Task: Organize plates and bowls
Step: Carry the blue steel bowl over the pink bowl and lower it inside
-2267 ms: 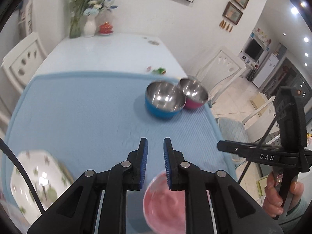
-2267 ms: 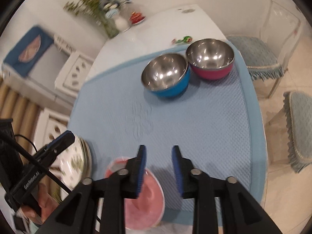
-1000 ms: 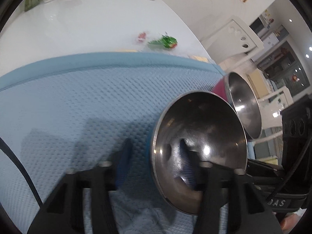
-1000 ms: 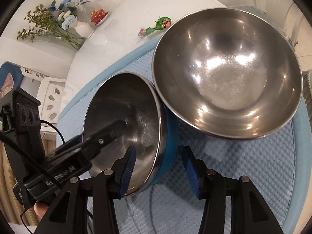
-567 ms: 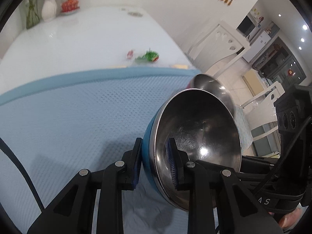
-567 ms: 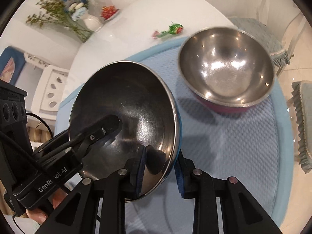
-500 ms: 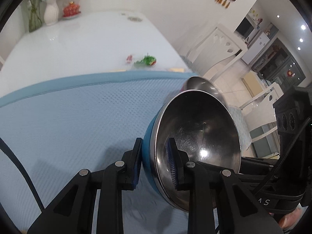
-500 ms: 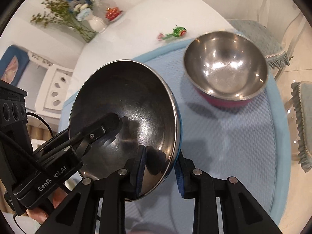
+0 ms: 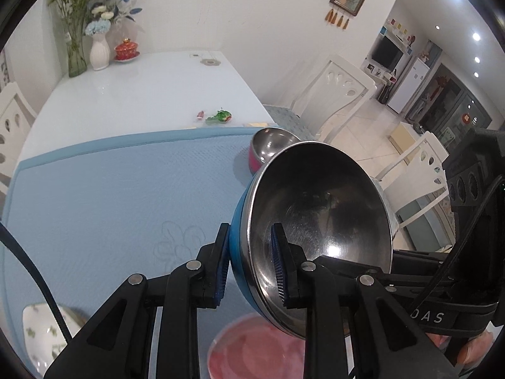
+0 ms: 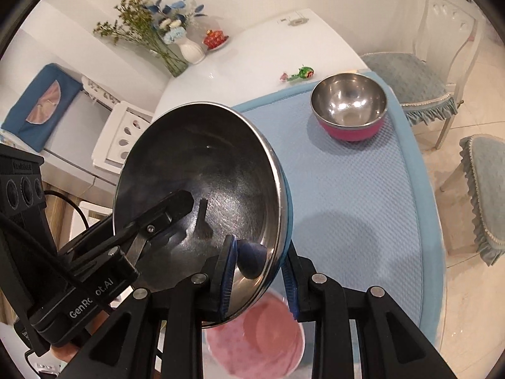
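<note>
A steel bowl with a blue outside [image 9: 318, 221] hangs tilted in the air above the light blue mat [image 9: 110, 189]. My left gripper [image 9: 249, 232] is shut on its left rim, one pad inside and one outside. My right gripper [image 10: 258, 248] is shut on the opposite rim of the same blue bowl [image 10: 202, 183]. The left gripper's inner finger [image 10: 170, 208] shows inside the bowl. A pink plate [image 10: 262, 338] lies right below the bowl, near the front edge. A second steel bowl, pink outside [image 10: 350, 110], stands upright on the mat's far right corner.
White plates with a green pattern [image 9: 38, 331] lie at the mat's near left. A small green and pink trinket [image 9: 217, 116] lies on the white table beyond the mat. Vases with flowers [image 9: 99, 50] stand at the far end. Chairs [image 10: 410, 60] stand to the right.
Both grippers shut on the blue bowl's rims and lifted it off the mat, up and back toward the near edge. The pink bowl stayed behind. The pink plate now shows beneath.
</note>
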Tool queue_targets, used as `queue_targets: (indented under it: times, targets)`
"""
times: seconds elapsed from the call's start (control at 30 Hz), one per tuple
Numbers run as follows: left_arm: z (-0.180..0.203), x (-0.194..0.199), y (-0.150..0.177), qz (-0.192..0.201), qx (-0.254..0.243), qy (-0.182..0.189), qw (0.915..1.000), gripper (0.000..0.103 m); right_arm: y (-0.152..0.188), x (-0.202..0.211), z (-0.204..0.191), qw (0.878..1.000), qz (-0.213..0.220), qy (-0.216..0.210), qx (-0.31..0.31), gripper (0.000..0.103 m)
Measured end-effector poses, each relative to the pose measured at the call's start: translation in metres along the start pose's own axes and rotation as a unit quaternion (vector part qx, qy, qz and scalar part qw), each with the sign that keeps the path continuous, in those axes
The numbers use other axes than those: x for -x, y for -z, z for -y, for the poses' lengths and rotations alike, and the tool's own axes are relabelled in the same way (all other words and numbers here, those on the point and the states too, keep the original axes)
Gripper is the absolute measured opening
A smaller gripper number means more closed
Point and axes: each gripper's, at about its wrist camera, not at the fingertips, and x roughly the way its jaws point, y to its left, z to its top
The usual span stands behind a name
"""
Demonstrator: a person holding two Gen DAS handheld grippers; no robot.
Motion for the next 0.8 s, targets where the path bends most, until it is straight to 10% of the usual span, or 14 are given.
queue_targets:
  times: [0.8]
  targets:
    - [0.024, 0.040, 0.081, -0.012, 0.041, -0.012, 0.9990, 0.022, 0.062, 0.044, -0.019, 0.997, 0.019, 0.024, 0.078, 0.027]
